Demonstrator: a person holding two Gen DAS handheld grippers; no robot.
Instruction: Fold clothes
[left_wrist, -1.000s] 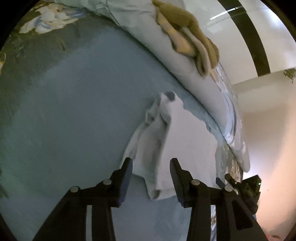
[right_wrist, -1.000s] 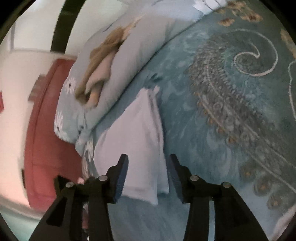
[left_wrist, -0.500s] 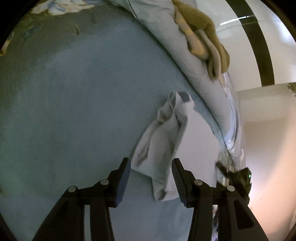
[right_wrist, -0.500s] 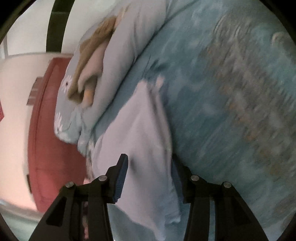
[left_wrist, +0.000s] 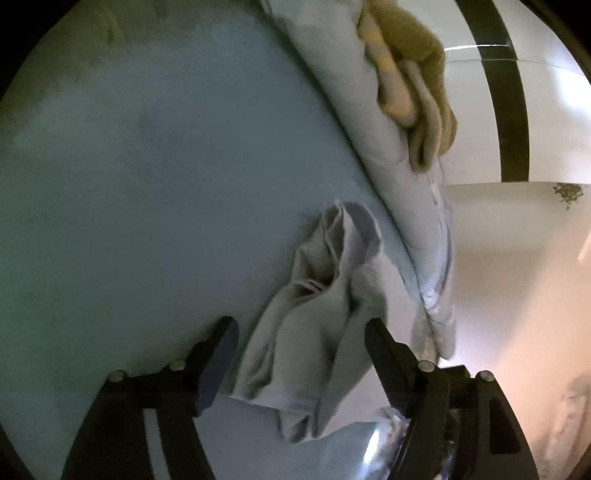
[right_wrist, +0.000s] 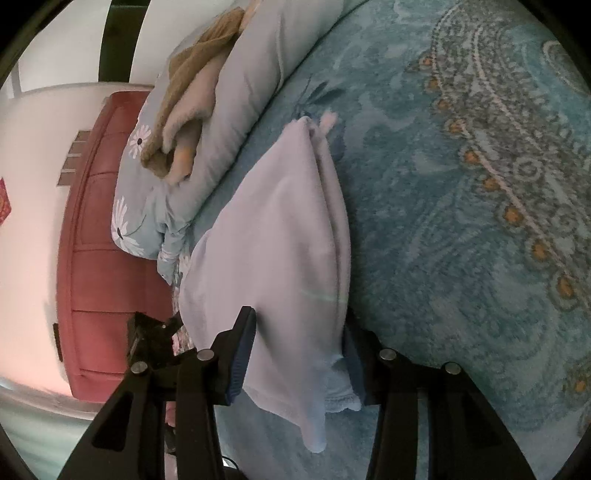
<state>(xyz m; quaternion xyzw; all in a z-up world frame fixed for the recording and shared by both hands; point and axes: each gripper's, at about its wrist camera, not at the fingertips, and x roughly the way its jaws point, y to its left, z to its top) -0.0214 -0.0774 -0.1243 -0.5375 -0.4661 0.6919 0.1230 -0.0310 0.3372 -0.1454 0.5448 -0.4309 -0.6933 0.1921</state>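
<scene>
While the garment lies half folded: both tools sit at its near end
Garment: one pale lilac-white garment (right_wrist: 280, 236), a long narrow bundle on the bed (right_wrist: 461, 221), just beside the rolled quilt, its near hem by the bed's edge
Left hand-held gripper (left_wrist: 301, 350): jaws opening and already wide; the bunched near end of the cloth (left_wrist: 314, 325) lies between them, and neither pad appears to press on it
Right hand-held gripper (right_wrist: 299, 350): at a medium gap with the hem between the jaws; the right-side pad is partly hidden by cloth, so I cannot tell whether it pinches or only straddles
Step in hand: as I judge it, a lengthwise fold is laid down and the left side is letting go
Next move calls for: probably a fresh hold on the near hem with both tools, then carrying it toward the far end to halve the length; the left side looks rumpled, so it wants smoothing first
Risk: loose layers may slide apart when lifted
Count, clothes to fold: one on the bedspread
Count, other cloth: one brown and cream plush piece (right_wrist: 192, 96) on top of one blue daisy-print quilt (right_wrist: 243, 74)
Count, tools: two
Beyond the bed: one red padded panel (right_wrist: 99, 258)
</scene>
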